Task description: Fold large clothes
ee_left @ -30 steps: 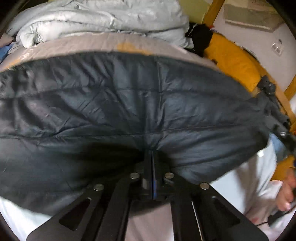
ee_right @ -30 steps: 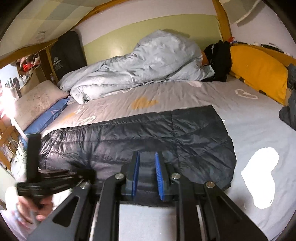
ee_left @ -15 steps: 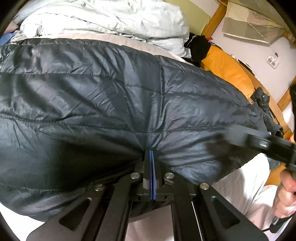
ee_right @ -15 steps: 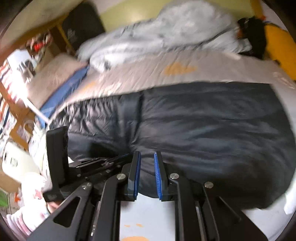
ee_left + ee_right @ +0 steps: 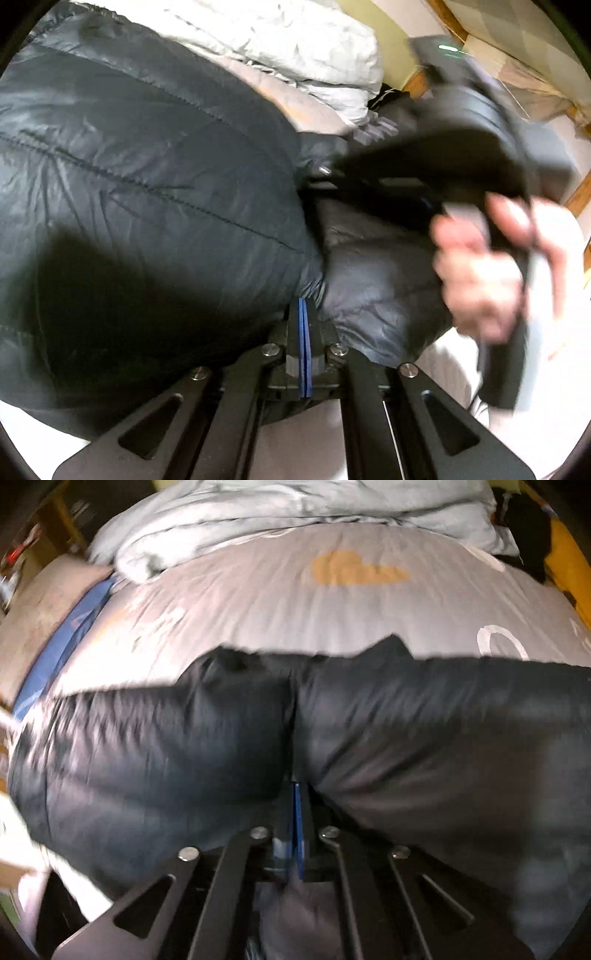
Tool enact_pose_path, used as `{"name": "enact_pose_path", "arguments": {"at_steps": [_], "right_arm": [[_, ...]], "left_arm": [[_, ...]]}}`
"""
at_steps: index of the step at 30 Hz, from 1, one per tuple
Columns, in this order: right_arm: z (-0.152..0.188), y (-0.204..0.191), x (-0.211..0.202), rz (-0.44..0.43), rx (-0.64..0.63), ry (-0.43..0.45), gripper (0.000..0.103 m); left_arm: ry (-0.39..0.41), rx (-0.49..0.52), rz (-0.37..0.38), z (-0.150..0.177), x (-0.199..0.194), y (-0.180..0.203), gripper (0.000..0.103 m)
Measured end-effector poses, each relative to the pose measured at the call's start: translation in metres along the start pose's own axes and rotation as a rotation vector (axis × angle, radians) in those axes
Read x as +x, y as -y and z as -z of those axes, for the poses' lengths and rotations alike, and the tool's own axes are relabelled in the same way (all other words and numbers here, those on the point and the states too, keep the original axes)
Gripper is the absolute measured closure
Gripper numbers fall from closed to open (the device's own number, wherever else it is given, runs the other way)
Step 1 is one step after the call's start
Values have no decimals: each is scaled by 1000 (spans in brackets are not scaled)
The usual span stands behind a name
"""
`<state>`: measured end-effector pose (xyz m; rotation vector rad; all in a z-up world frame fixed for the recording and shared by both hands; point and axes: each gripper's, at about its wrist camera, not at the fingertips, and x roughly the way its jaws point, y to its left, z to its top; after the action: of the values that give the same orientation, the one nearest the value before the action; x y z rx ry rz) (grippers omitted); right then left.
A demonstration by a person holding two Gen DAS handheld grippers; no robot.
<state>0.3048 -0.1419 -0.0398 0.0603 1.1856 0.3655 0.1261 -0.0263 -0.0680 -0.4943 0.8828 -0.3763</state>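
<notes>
Grey bed sheet (image 5: 332, 609) with an orange heart, pale duvet (image 5: 295, 513) bunched at the back, black puffer jacket (image 5: 406, 731) lying across the bed. Left hand-held gripper (image 5: 303, 325) is pinched tight on the jacket's edge, and so is the right hand-held gripper (image 5: 297, 812). Only the left view catches the person's hand (image 5: 487, 266) on the right one's handle.

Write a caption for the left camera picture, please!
The left gripper pinches the black puffer jacket while the right hand swings its gripper close.

Rumpled pale duvet (image 5: 288, 520) on grey heart-print bedsheet (image 5: 280, 605) — yellow cushion (image 5: 570, 565), beige pillow (image 5: 40, 602) at edges
</notes>
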Motion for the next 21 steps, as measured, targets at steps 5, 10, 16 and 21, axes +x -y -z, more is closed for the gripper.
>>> {"name": "enact_pose_path", "arguments": {"at_steps": [5,10,16,21], "right_arm": [[-28,5,18,47,56,16,103],[-26,0,-30,61,12,152,101],[61,31,-136,-48,38,401,61],[145,68,-172,-34,151,504,24]], "left_arm": [[-6,-4,0,-1,-3,-3,100],[-32,56,-56,-5,-8,6,99],[-43,173,-112,-9,-26,27,100],[32,220,-117,-8,-61,52,95]]}}
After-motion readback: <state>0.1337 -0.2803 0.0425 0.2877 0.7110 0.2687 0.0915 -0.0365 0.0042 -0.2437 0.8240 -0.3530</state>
